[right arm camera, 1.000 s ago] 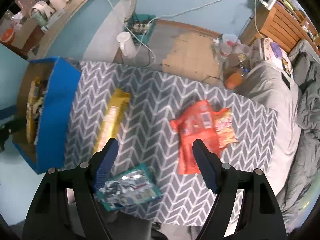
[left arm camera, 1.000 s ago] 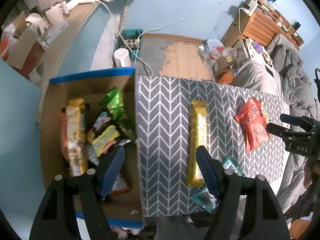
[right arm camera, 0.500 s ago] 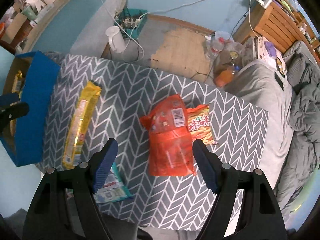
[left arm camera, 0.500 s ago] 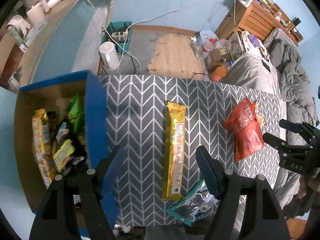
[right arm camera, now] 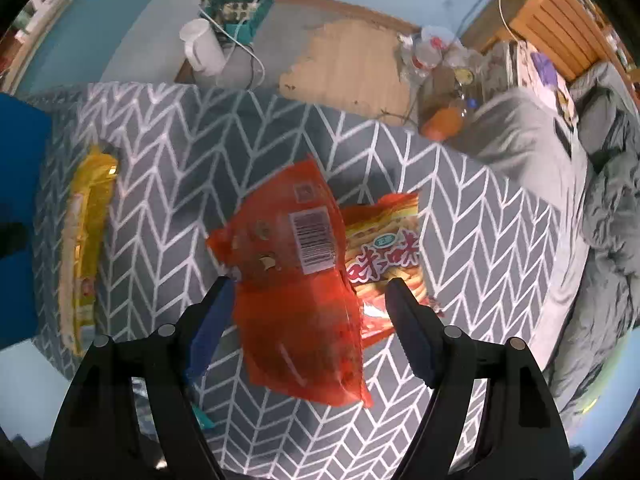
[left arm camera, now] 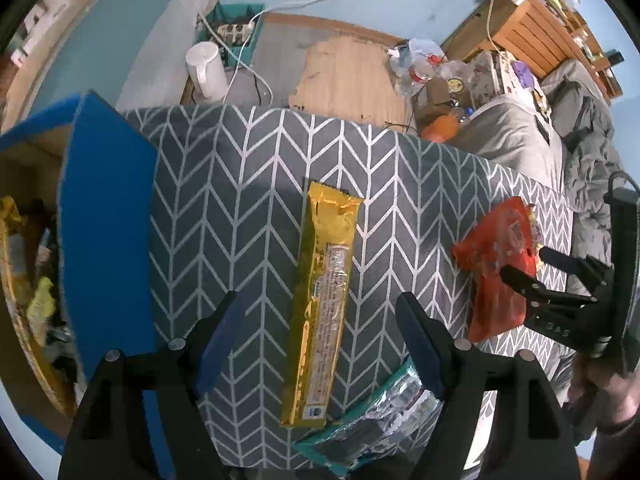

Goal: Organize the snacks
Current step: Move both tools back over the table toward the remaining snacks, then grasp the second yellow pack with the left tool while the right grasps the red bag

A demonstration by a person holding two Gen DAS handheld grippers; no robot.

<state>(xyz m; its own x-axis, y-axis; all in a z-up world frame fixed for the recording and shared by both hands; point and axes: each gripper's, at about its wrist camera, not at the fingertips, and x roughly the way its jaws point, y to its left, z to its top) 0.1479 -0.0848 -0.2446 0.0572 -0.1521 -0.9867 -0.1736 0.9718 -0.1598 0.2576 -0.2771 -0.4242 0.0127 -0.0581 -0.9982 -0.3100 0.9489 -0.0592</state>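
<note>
Between the spread left gripper (left arm camera: 318, 322) fingers lies the yellow snack pack (left arm camera: 322, 300); right gripper (right arm camera: 308, 304) likewise spread.

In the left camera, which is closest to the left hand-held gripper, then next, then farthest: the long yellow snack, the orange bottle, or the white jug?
From the left hand-held gripper:
1. Long yellow snack, lying on the table right between its fingers.
2. Orange bottle, past the table's far edge, to the right.
3. White jug, on the floor farther back, to the left.

Orange snack bag (right arm camera: 296, 300) between spread jaws
</note>
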